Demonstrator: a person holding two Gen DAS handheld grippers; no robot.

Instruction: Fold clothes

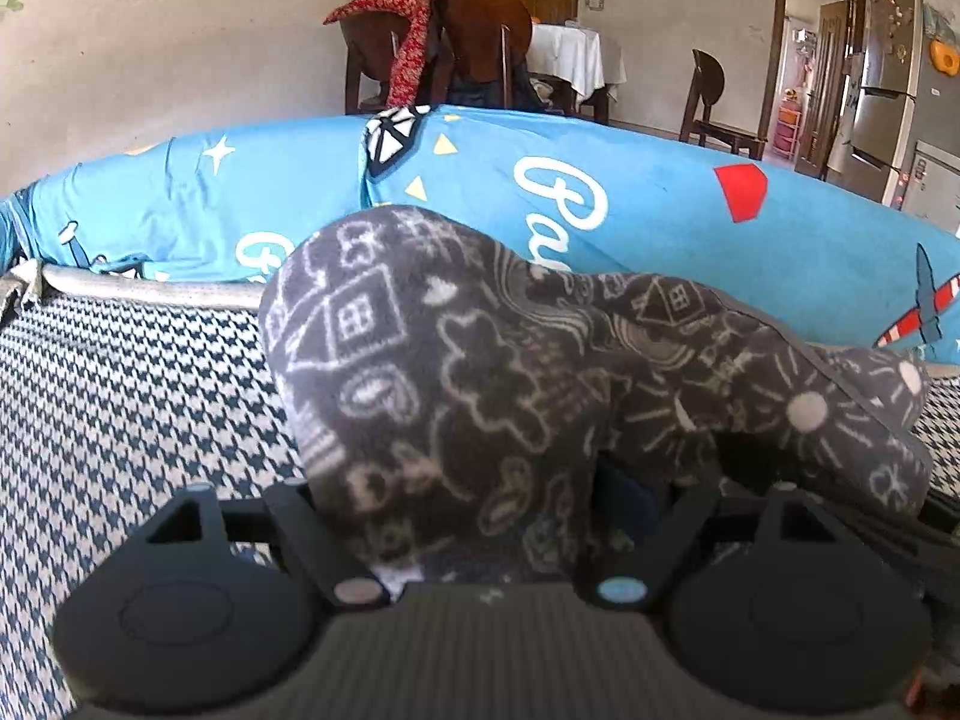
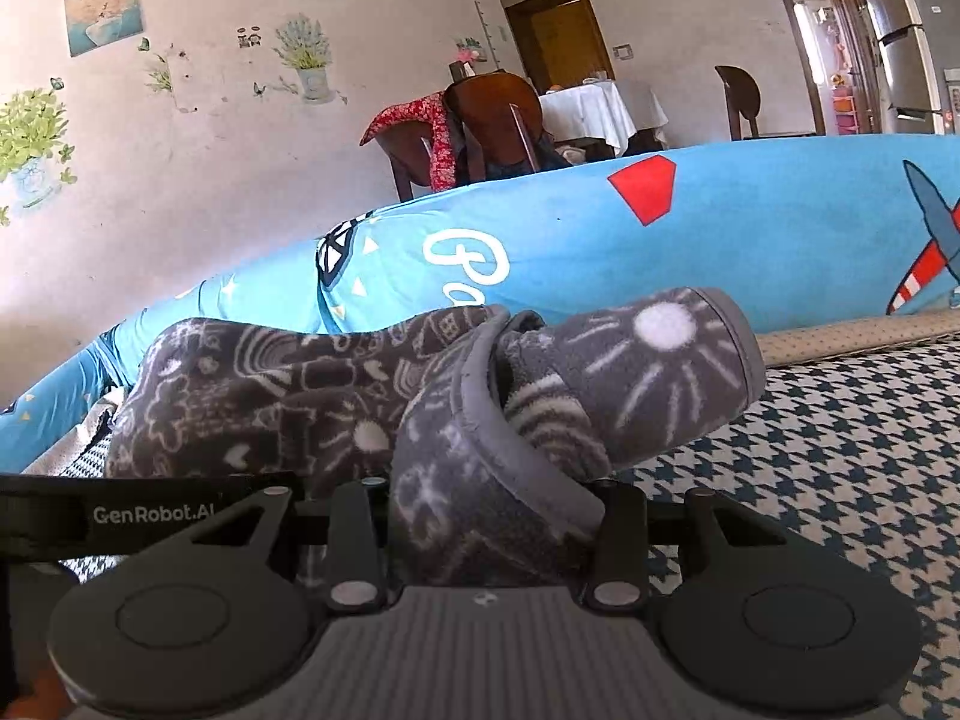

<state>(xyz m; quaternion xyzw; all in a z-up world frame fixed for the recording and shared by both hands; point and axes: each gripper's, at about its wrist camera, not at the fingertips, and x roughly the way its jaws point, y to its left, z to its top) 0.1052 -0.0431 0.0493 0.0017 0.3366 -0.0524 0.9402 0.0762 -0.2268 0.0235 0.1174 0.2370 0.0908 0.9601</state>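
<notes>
A grey fleece garment printed with white doodles (image 1: 480, 372) lies bunched on the bed's houndstooth-patterned cover (image 1: 120, 396), its long axis running side to side in front of the bright blue printed bolster cushion (image 1: 660, 222), and both tools grip it at opposite ends. The left tool (image 1: 480, 510) stands fairly wide, with a thick wad of the fleece filling the space between its fingers, apparently clamped. The right tool (image 2: 489, 516) stands narrower, closed on a fold with the garment's bound edge (image 2: 480, 420) running through it; a cuffed sleeve end (image 2: 678, 372) juts to its right. Since each hand holds one end, the fold likely turns on moving both together.
</notes>
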